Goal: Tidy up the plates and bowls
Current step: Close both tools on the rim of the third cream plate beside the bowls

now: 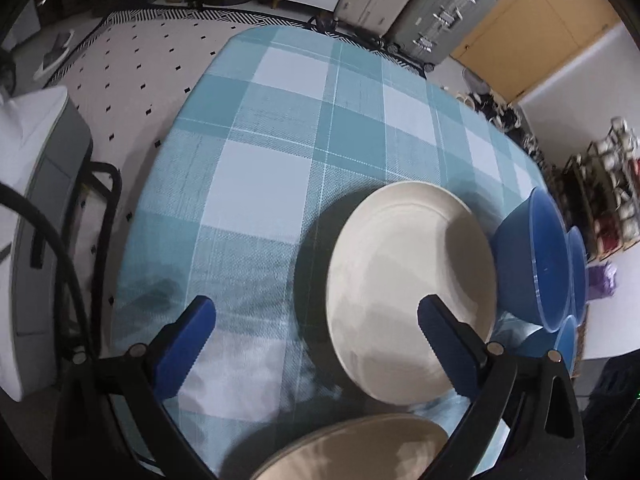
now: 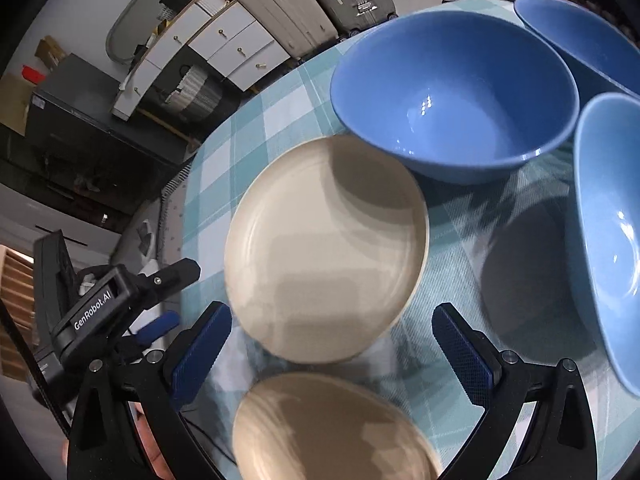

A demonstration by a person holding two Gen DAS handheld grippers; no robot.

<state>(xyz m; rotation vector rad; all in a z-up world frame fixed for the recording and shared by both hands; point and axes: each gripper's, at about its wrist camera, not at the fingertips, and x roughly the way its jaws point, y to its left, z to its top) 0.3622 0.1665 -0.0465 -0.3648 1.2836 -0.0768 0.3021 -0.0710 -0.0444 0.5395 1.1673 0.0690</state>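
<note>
A lived-in room with suitcases [image 1: 420,8], a white drawer unit [image 2: 224,44] and a dotted rug surrounds a table under a teal-and-white checked cloth [image 1: 280,120], and the crockery is gathered toward one side of it. Taking the middle cream plate [image 2: 324,248] as the landmark: a second cream plate [image 2: 332,432] lies just nearer the cameras, close to it but whether touching cannot be told, and three blue bowls sit beyond and beside it, the nearest bowl [image 2: 452,96] with its rim just at the plate's far edge, the others [image 2: 608,232] [image 2: 588,36] further out. These look like glazed ceramic or hard plastic, so probably stiff, smooth and slippery, and liable to chip if knocked together; the plates lie flat with a shallow raised rim, so the edge seems the only place to pinch, while the bowls offer a taller wall to clamp. The right gripper [image 2: 332,344] has its jaws spread wide with nothing between them, hovering over the gap between the two plates. The left gripper [image 1: 316,340] is likewise spread and empty, the landmark plate [image 1: 408,280] lying under its right finger [image 1: 448,348] rather than between the pads.
</note>
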